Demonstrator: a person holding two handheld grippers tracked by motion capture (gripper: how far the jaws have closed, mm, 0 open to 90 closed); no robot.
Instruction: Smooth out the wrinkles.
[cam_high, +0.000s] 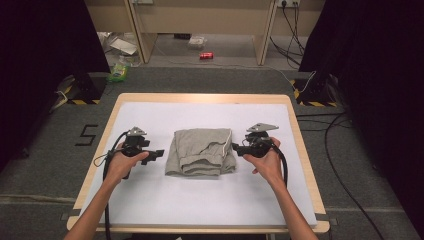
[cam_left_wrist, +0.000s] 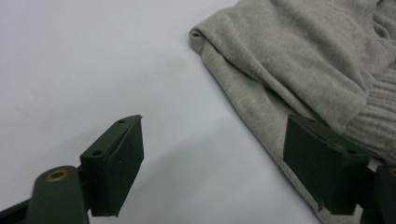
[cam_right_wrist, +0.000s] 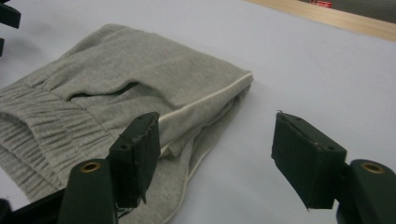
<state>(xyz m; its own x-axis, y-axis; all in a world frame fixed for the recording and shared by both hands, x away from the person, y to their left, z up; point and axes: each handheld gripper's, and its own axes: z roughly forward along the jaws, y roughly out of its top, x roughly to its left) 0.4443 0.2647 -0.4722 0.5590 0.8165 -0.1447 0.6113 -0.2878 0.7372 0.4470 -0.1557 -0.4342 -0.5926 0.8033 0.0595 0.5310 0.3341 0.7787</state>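
**Three cameras, one shared patch of cloth**

The high view sits above the person's edge of the worktop (cam_high: 150, 200), looking forward and down, far enough off to take in the whole white surface, both forearms and the floor beyond.

The left gripper view rides low on the left claw (cam_left_wrist: 215, 163), close to the surface, looking between its spread jaws at the near edge of the folded grey garment (cam_left_wrist: 303, 60).

The right gripper view rides on the right claw (cam_right_wrist: 215, 158), equally low and close, facing across the garment toward the worktop's far wooden edge.

All three views share the garment; each claw camera sees an opposite side of it.
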